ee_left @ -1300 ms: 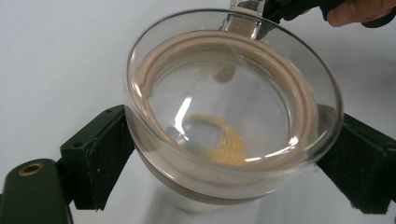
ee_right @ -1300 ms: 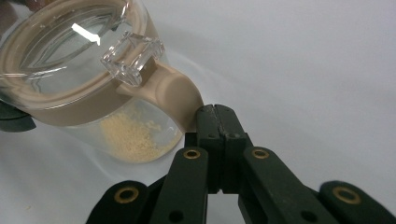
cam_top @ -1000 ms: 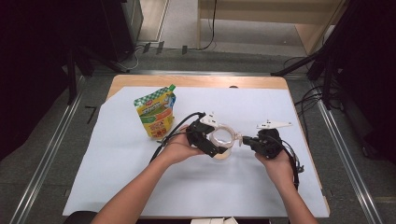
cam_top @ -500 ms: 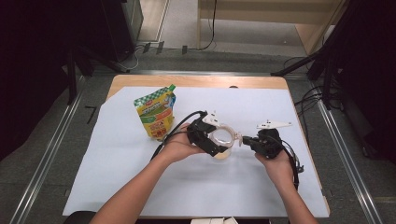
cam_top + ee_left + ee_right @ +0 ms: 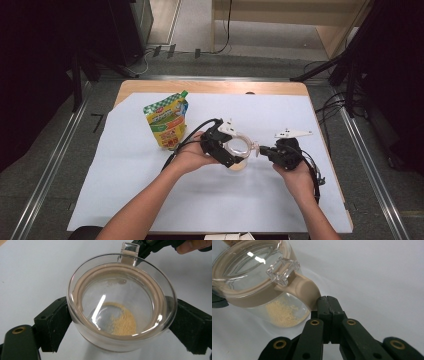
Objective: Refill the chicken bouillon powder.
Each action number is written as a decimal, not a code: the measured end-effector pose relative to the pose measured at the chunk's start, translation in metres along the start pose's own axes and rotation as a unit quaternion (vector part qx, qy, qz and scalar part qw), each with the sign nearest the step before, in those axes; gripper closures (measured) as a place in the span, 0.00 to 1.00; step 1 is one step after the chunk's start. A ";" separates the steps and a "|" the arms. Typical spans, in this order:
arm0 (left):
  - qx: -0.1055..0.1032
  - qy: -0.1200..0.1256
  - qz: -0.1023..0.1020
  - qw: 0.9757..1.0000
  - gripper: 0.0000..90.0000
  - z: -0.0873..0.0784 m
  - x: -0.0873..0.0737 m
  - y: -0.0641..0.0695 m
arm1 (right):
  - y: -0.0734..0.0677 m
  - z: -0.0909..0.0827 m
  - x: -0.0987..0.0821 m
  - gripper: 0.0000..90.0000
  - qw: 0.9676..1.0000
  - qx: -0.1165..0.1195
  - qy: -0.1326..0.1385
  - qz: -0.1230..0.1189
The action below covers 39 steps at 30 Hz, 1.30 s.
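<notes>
A clear glass jar (image 5: pixel 238 150) with a tan collar is held upright near the middle of the white table cover (image 5: pixel 125 190), its tan handle pointing toward the right gripper (image 5: pixel 265 151). The jar's body is clamped from both sides by the left gripper (image 5: pixel 231 150). The right gripper's jaws are pressed fully together, their tips against the handle (image 5: pixel 305 288); whether anything is pinched cannot be told. A green pouch (image 5: pixel 166 125) lies well apart.

The print on the green and yellow pouch (image 5: pixel 167 121) is too small to read.
</notes>
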<state>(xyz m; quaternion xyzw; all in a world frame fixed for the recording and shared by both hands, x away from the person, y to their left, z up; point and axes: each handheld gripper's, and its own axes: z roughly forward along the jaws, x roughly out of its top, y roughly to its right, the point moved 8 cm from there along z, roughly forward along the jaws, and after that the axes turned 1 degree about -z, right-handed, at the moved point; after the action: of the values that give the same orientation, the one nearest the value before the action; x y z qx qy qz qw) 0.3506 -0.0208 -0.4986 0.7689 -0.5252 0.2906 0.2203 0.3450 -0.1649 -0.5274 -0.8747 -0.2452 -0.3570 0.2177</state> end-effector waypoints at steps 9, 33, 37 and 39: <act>0.003 0.002 0.009 1.000 0.13 -0.004 0.006 0.000 | 0.000 0.000 0.000 1.00 1.000 0.000 0.000 -0.001; 0.001 0.016 0.001 1.000 0.15 -0.015 0.023 0.004 | 0.000 0.000 0.000 1.00 1.000 -0.001 0.002 -0.003; -0.028 0.032 -0.021 0.999 0.24 -0.019 0.029 0.008 | 0.000 -0.001 0.000 1.00 1.000 -0.001 0.003 -0.003; -0.030 0.040 -0.021 0.999 0.25 -0.021 0.033 0.010 | 0.000 -0.001 0.000 1.00 1.000 -0.002 0.003 -0.003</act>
<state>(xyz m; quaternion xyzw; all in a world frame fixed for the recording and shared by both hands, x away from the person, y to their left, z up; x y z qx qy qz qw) 0.3462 -0.0329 -0.4603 0.7606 -0.5081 0.3006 0.2702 0.3446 -0.1649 -0.5265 -0.8732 -0.2466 -0.3607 0.2160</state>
